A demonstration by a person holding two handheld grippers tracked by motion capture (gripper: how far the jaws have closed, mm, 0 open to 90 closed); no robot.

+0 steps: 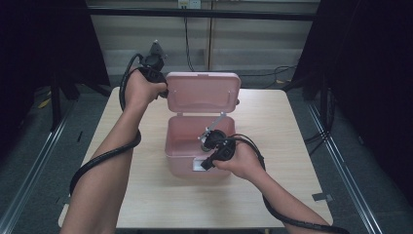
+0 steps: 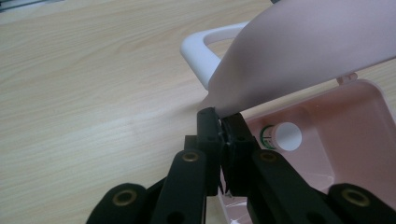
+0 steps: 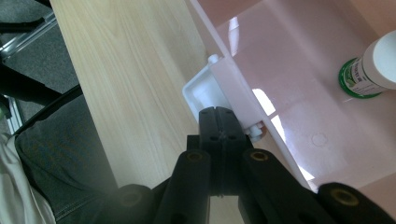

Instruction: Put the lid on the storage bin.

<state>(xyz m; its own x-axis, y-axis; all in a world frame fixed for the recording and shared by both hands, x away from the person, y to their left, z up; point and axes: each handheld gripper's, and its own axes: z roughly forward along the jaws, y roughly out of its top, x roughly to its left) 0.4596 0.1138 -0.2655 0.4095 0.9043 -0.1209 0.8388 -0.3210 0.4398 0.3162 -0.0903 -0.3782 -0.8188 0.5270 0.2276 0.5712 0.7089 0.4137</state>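
Pink box (image 1: 195, 146) at centre of the high view, on the wooden table (image 1: 282, 141), lid (image 1: 202, 92) raised and standing nearly upright along the far rim, hinge line running left to right across the frame. Left gripper (image 1: 163, 92) at upper left of centre, jaws closed on the lid's left edge; in the left gripper view, seen pinching the thin pink edge (image 2: 219, 109) just above the jaw tips, with the white handle (image 2: 201, 51) beyond at upper centre. Right gripper (image 1: 207, 163) at the box's near wall, lower centre, jaws closed together right beside the white latch (image 3: 201, 95) on the front wall, touching or nearly so; grip on the latch itself not clear. Lid thus lying up and away from the right tongs, box body below and between the two hands. Inside, a small white bottle with a green label (image 3: 369, 70) lying on the floor of the box, at upper right of the right gripper view, probably low enough not to obstruct a closing lid. Left hand nearer the lid; likely swing forward and down toward the latch.
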